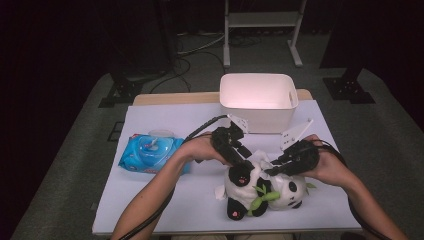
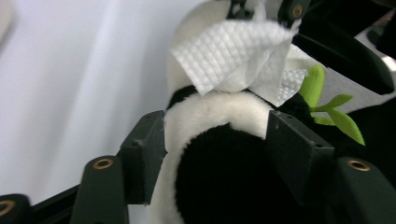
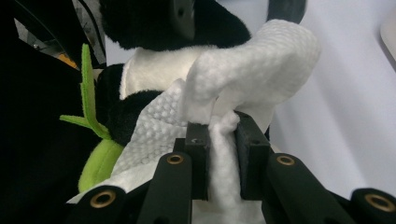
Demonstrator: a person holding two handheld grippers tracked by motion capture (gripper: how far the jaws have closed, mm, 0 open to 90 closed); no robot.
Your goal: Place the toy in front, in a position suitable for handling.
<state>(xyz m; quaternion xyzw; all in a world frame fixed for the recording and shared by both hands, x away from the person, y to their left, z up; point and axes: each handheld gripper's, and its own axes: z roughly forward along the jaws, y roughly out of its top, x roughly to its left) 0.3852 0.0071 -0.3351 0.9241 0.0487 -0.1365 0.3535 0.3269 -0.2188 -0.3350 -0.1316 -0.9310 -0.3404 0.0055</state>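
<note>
The toy panda (image 1: 260, 190) lies on its side on the white surface (image 1: 165, 200), near the front edge, in front of the white bin (image 1: 258, 102). It looks light and soft all through, plush that gives under any squeeze, so it should not break or slip, but it will squash and roll rather than hold still. The left claw (image 1: 243, 161) grips it around a black and white limb or ear (image 2: 219, 154), the pads pressed into the fur on both sides; a rounded, stuffed part like that seems the best place to hold, since flat fur would only slide.

The wipe (image 3: 247, 79) is thin, limp and probably damp. The right claw (image 3: 219, 154) is closed on a gathered fold of it, and the rest drapes over the panda's body. It will bunch and drag, so a short pinch near the working edge gives more control.

Which part of the panda the left claw holds is hard to tell, as the gripper and hands cover it in the high view. The green leaves (image 1: 265, 195) hide part of its front. The wipes packet (image 1: 150, 152) lies to the left, partly behind the left forearm.
</note>
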